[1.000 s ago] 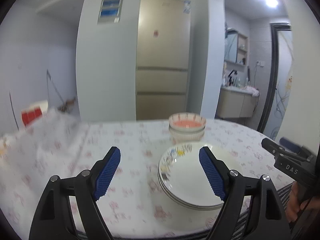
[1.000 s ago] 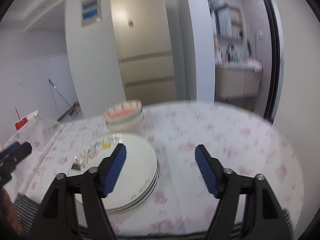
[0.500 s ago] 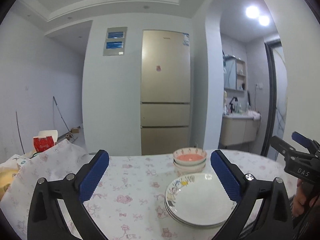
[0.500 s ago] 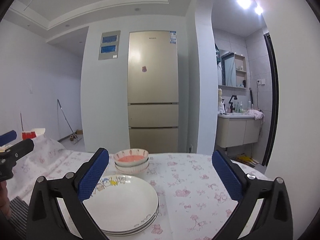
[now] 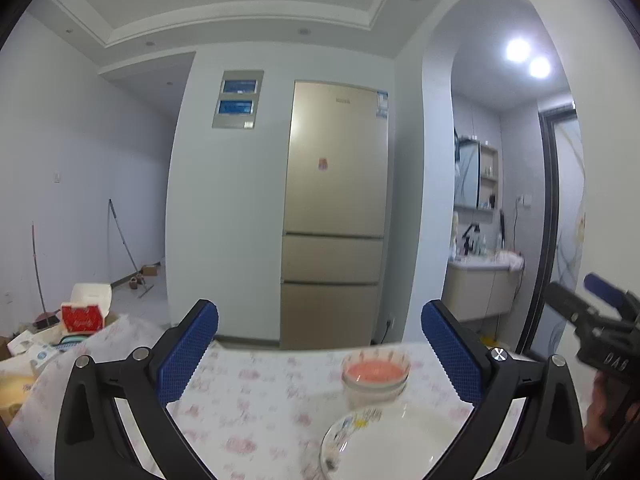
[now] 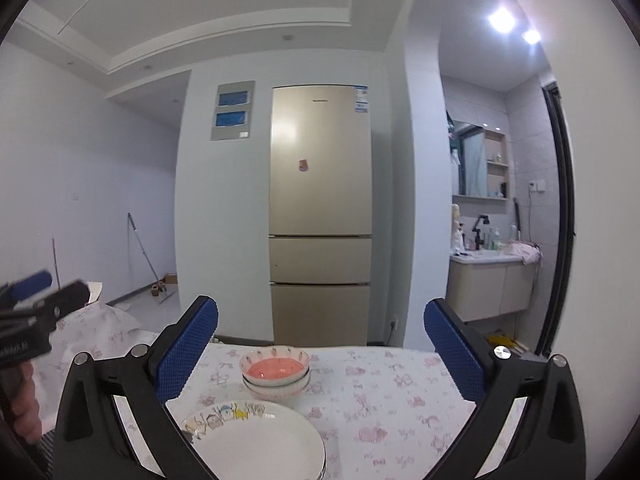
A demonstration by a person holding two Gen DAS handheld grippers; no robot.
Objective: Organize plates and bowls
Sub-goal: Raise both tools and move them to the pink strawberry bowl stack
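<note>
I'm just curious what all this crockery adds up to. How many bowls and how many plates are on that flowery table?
Bowls: 2, nested, the top bowl pink inside, the lower bowl under it.
Plates: at least 2 in the plate stack; the exact count is hard to tell from the rims.
Total: at least 4 pieces on the table.

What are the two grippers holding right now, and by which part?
Nothing. The left gripper and right gripper are both open and empty above the table; the plates and bowls sit ungripped.
</note>
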